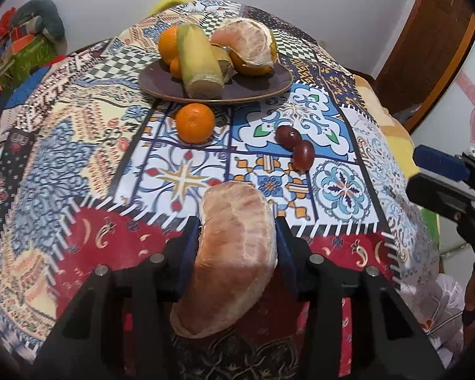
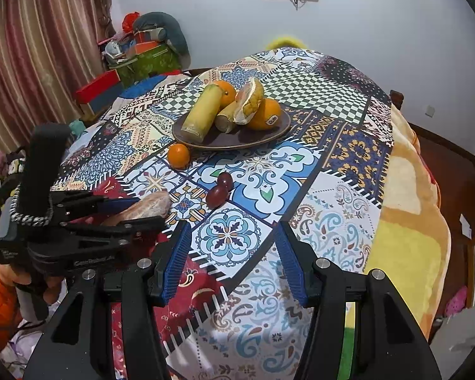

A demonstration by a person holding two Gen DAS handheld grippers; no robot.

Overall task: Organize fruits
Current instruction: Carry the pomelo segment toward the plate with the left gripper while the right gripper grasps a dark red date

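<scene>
Task looked partly done. The dark plate at the far side of the patterned tablecloth already carried a small pile: an orange, a smaller orange tucked beside it, two cut yellow-green stalk pieces, and a half-peeled pomelo resting on another orange.

Left on the cloth: one mandarin just in front of the plate rim, and two dark red fruits, touching each other, nearer the middle of the table.

The left gripper was clamped on a peeled pomelo segment, blue pads pressed against both of its sides. The segment sat at the near edge of the table, well apart from the plate; whether it was lifted clear of the cloth could not be told. In the right wrist view the same segment showed between the left gripper's fingers.

The right gripper hung over the near tablecloth with jaws spread and nothing between them.

Judged remaining: the held segment, the mandarin and the two red fruits presumably had to go to the plate, so roughly half the job was left.
</scene>
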